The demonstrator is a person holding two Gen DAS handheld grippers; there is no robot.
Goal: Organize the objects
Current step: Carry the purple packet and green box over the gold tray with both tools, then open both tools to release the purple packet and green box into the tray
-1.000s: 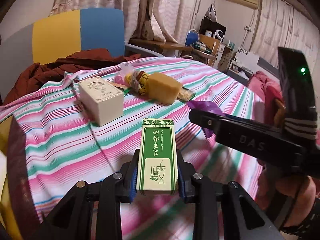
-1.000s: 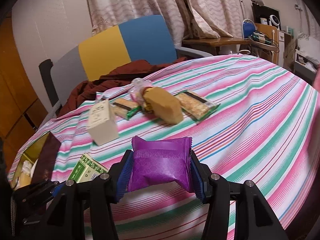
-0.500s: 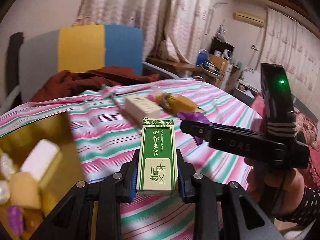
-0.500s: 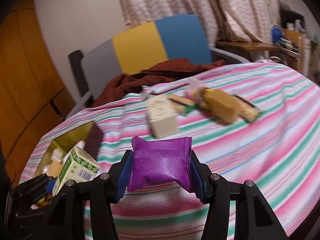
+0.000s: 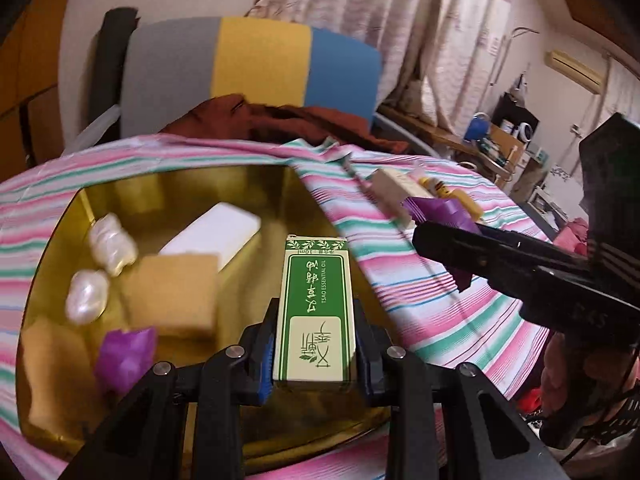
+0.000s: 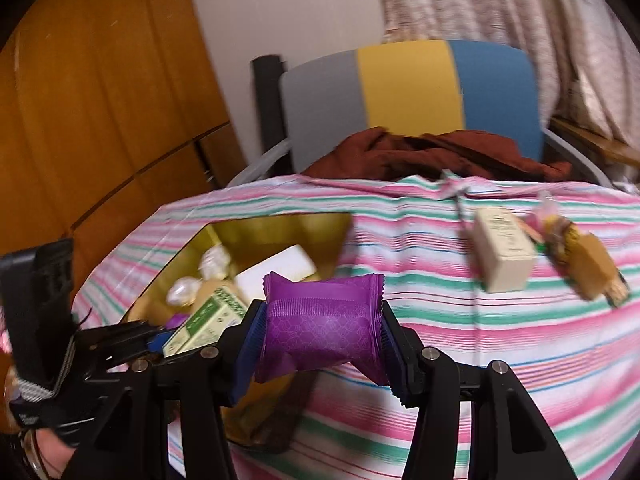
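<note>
Left gripper (image 5: 314, 354) pinching green oil box (image 5: 314, 312) over gold tray (image 5: 180, 188); right gripper (image 6: 322, 344) clamps purple packet (image 6: 320, 324) nearby. Best to lower box into a free spot w/o crushing the pearly sweets (image 5: 86, 296), then release.

Gold tray (image 5: 168, 196): glossy, mirror-like inside. Green box (image 5: 314, 312): smooth printed card. Purple packet (image 6: 322, 328): shiny crinkled foil-plastic. Striped cloth (image 6: 500, 344) woven, matt. Wardrobe (image 6: 100, 92): smooth varnished wood.
</note>
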